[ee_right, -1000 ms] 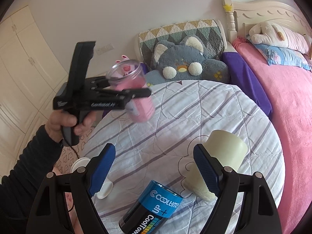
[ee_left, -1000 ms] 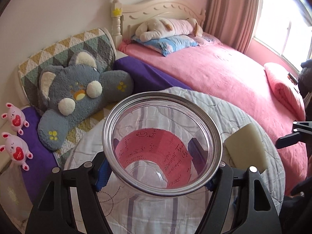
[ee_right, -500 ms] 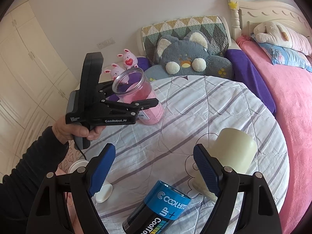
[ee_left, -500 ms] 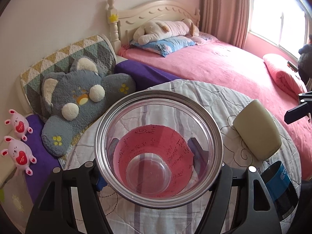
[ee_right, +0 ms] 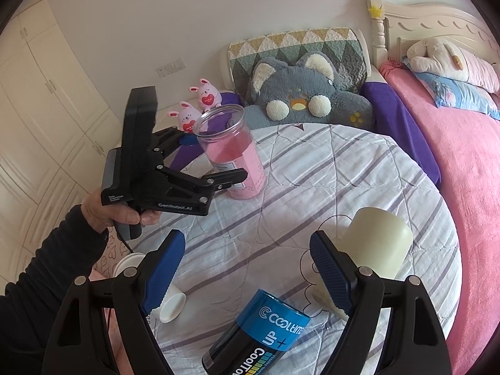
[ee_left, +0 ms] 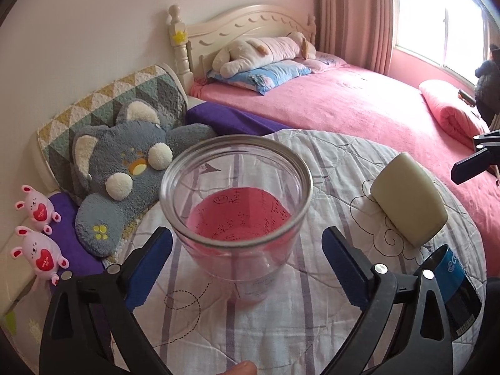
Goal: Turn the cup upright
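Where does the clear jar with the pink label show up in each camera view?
Left wrist: the clear jar stands centre frame, between the open left gripper fingers.
Right wrist: upper middle-left, upright on the quilt.
Shared landmark: the grey cat cushion.

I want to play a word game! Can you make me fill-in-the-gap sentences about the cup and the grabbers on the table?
1. The clear cup with the pink paper inside stands ____ on the table.
2. The jaws of the left gripper are ____, apart from the cup.
3. The blue can lies on its ____.
4. The right gripper holds ____.

Missing words: upright; open; side; nothing
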Motion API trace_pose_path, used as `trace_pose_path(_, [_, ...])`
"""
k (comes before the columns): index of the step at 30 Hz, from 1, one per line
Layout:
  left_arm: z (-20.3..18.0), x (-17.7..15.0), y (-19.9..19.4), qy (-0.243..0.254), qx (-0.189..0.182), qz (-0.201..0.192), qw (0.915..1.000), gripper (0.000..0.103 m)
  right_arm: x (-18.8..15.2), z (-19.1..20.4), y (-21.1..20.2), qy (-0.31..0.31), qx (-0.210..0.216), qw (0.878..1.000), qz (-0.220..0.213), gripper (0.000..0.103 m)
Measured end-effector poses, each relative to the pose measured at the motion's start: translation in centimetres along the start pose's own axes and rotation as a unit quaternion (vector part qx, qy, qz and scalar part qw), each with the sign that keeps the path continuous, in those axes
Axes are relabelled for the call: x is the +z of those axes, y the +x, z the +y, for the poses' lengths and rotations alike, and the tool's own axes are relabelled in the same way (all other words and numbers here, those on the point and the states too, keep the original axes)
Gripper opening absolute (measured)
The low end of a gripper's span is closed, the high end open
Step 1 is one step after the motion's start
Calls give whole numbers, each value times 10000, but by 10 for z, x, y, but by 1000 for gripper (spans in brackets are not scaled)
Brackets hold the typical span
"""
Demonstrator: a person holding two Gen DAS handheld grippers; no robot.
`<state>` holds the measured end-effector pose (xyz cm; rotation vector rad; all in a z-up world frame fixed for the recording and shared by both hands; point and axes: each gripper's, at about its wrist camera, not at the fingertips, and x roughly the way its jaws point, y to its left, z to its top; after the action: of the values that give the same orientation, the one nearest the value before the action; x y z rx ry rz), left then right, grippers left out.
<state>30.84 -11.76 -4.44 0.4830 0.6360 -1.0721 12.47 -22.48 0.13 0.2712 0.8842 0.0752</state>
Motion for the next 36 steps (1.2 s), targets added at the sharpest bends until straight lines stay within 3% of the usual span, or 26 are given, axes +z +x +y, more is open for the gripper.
trace_pose_path(7, [2, 4, -18, 177, 193, -91, 9996, 101, 1, 3, -3, -5, -13, 10000, -33, 83])
trace_pose_path(14, [22, 6, -66, 9, 491, -270, 9984, 103, 1, 5, -13, 0, -45, 9999, -139, 83])
trace_pose_path(21, [22, 8, -138, -552, 979, -361, 9930, 103, -4, 15, -39, -102, -152, 9991, -388, 83])
trace_pose_path(25, [1, 4, -170, -878, 1299, -166, 9875, 103, -11, 21, -59, -197, -307, 9977, -575, 83])
trace_pose_path(29, [-37, -6, -196, -1088, 1874, -35, 9762, 103, -23, 26, -83, -285, -410, 9958, -764, 83])
trace_pose_path(36, [-120, -37, -213, -1781, 2921, 346, 9390, 103, -50, 37, -115, -553, -706, 9914, -956, 83])
